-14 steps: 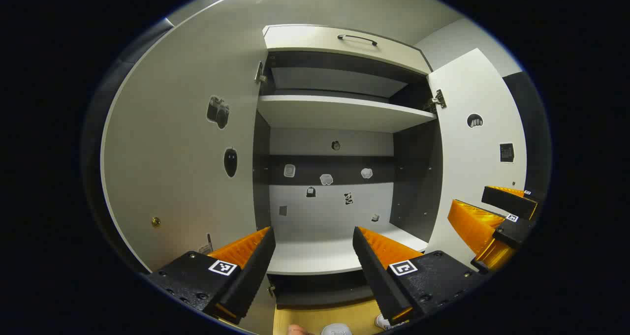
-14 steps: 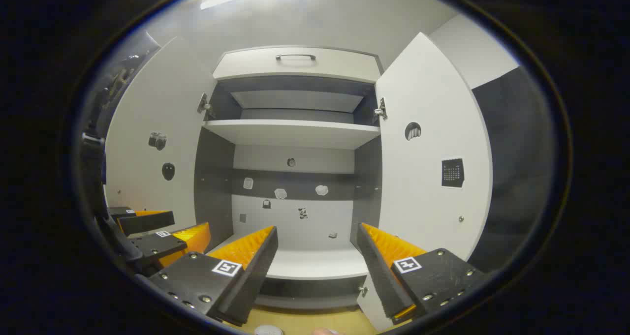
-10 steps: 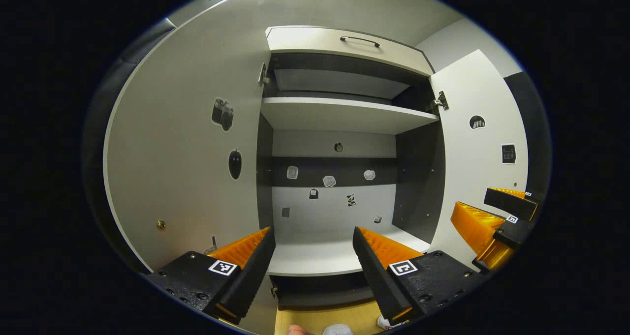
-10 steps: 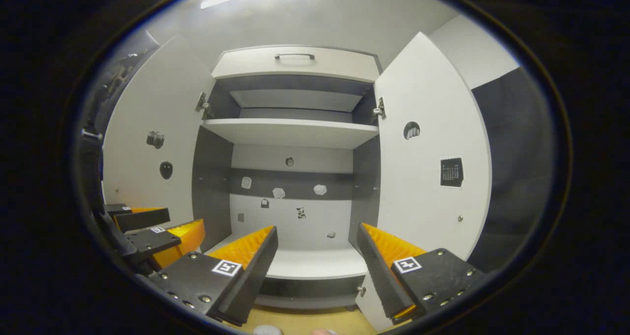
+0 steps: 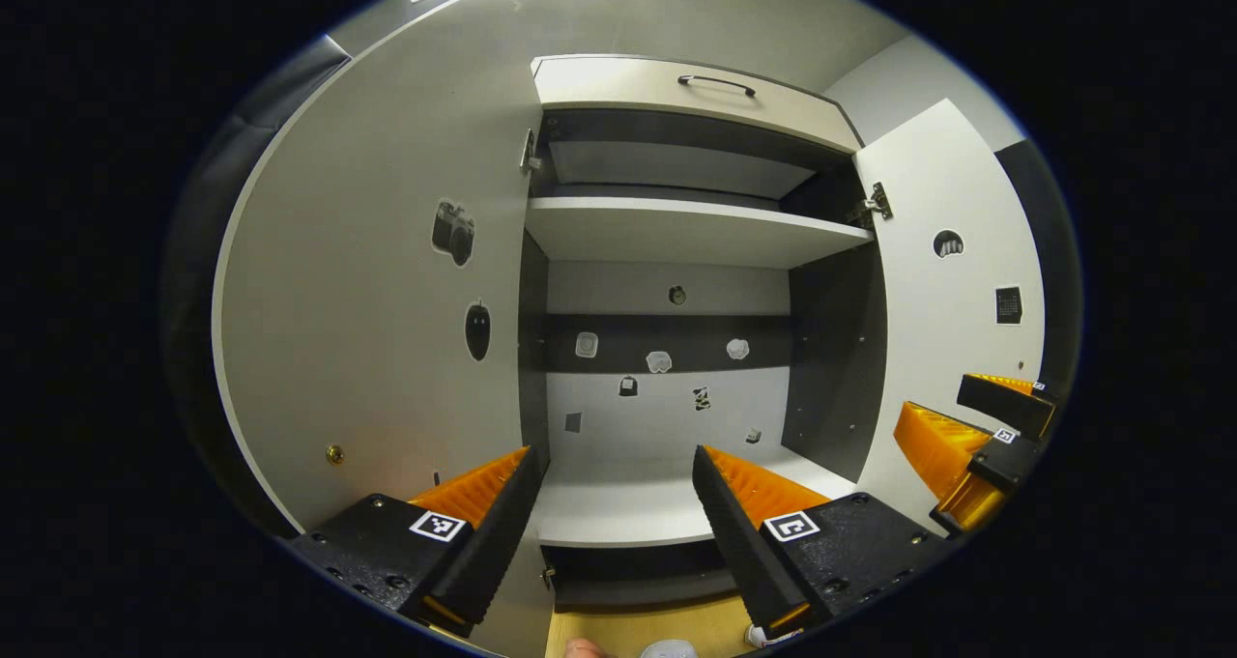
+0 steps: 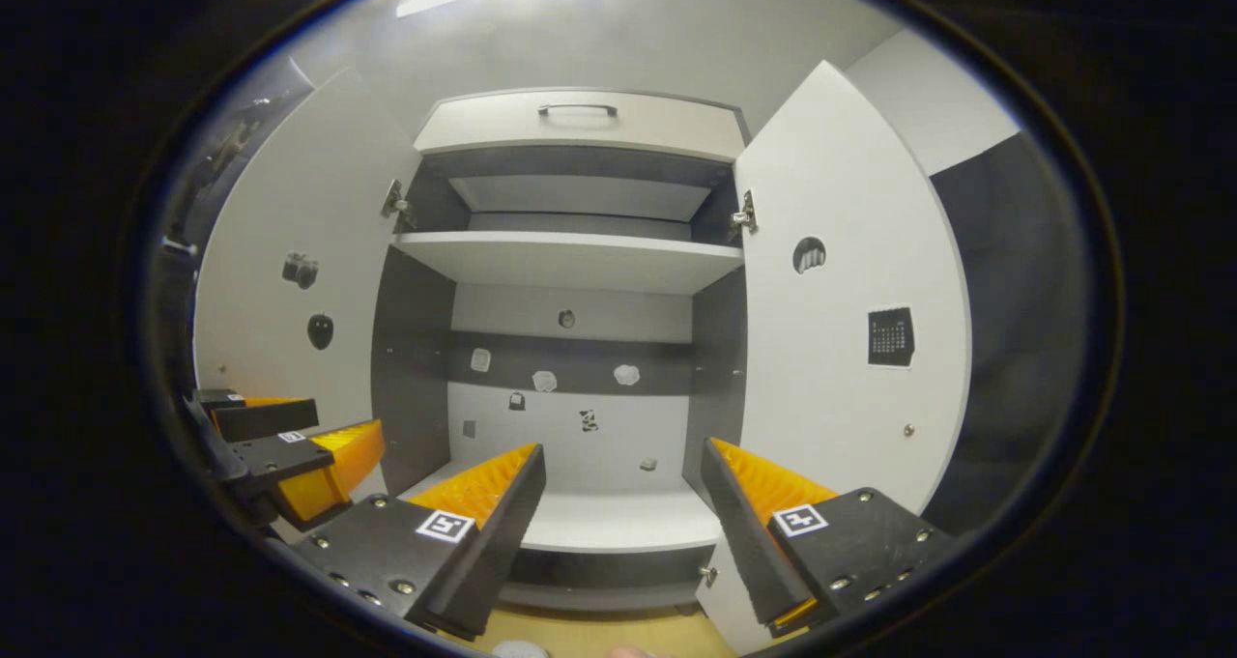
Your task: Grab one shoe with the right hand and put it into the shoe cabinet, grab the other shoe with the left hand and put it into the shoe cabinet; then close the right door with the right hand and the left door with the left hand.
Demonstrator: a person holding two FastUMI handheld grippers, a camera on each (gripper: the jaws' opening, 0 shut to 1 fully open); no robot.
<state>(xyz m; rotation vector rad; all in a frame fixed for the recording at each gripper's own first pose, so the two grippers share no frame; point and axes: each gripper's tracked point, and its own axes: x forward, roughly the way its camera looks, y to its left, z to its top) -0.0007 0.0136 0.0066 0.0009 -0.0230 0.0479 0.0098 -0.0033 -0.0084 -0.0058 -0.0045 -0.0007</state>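
Shoe cabinet [image 5: 667,228] open, wood floor [image 5: 628,629].

The right gripper [image 6: 618,489] hangs with fingers spread, facing the shoe cabinet [image 6: 570,252]. Its left door [image 6: 280,223] stands open at 9 o'clock, right door [image 6: 850,252] at 3, left gripper [image 6: 290,436] at 8.

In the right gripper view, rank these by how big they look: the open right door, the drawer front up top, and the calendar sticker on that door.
1. right door
2. drawer front
3. calendar sticker

The door stands nearer the camera, which inflates it.
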